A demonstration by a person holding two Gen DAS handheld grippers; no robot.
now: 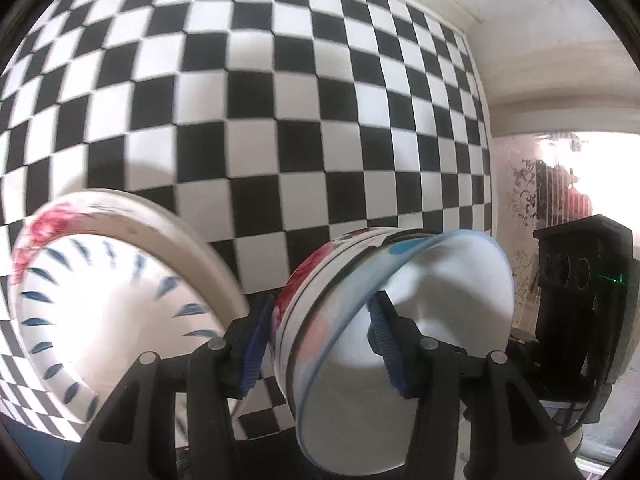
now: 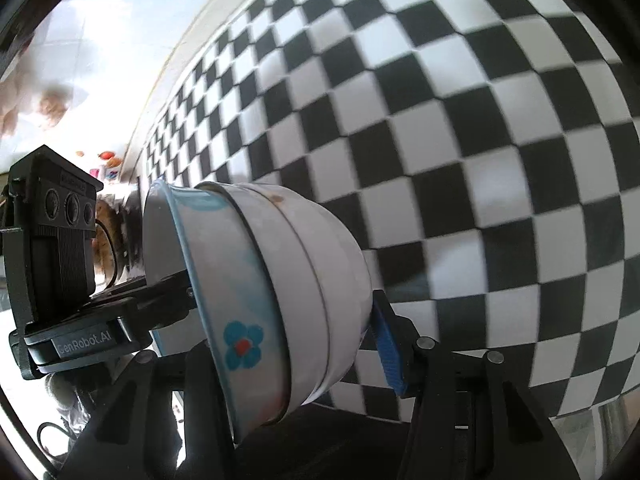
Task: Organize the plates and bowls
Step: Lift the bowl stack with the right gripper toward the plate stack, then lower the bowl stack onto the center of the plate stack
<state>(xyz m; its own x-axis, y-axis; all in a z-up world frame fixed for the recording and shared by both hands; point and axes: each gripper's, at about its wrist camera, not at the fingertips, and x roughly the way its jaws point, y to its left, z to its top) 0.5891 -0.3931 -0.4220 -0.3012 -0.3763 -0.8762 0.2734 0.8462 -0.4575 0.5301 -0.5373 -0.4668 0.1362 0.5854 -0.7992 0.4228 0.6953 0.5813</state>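
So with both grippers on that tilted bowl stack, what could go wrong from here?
1. The nested bowl stack hangs steeply tilted above the checkered cloth; the inner blue-rimmed bowl could slide out.
2. Each gripper pinches only the rim, so uneven pulling might twist it loose.
3. The patterned bowl sits close by and could get bumped.

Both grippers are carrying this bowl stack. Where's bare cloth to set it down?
The checkered cloth lies bare beyond the bowl stack and toward the right gripper side. It is crowded on the left gripper side, where the blue-leaf bowl sits close beside the stack.
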